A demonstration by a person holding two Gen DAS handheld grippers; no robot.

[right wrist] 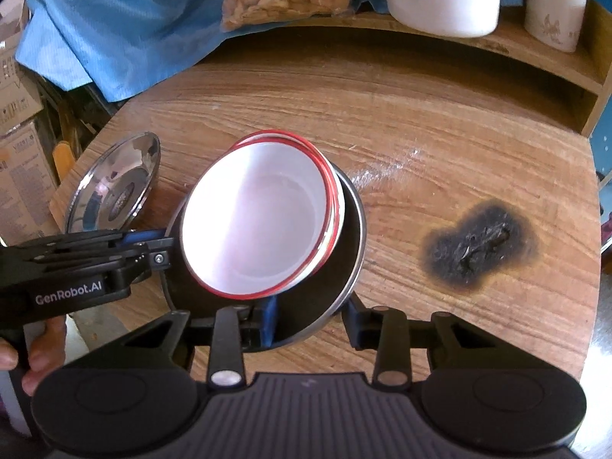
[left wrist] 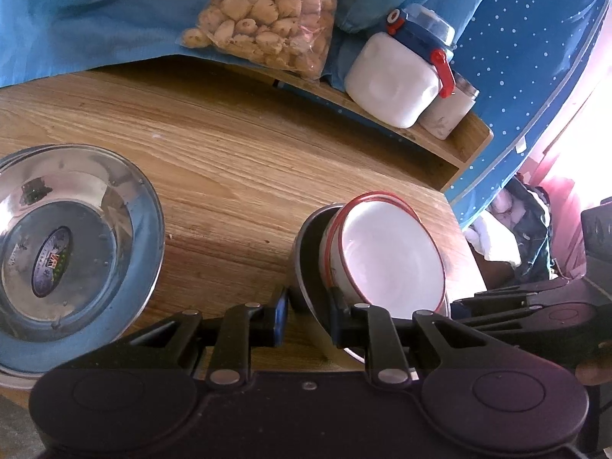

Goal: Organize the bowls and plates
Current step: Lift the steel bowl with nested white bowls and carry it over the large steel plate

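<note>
A white bowl with a red rim (right wrist: 256, 225) sits tilted inside a dark metal bowl (right wrist: 344, 267); both also show in the left wrist view, the white bowl (left wrist: 390, 256) inside the dark bowl (left wrist: 310, 252). My right gripper (right wrist: 311, 325) straddles the dark bowl's near rim, one finger inside and one outside. My left gripper (left wrist: 308, 315) straddles the dark bowl's rim from the other side; it shows in the right wrist view (right wrist: 153, 248). A steel plate (left wrist: 65, 252) lies on the wooden table at left, also seen in the right wrist view (right wrist: 114, 187).
A raised wooden shelf (right wrist: 516, 49) at the back holds a white jar (left wrist: 397, 76), a small cup (right wrist: 554, 7) and a bag of snacks (left wrist: 267, 15) on blue cloth. A black burn mark (right wrist: 478, 244) scars the table at right. Cardboard boxes (right wrist: 19, 153) stand beyond the left edge.
</note>
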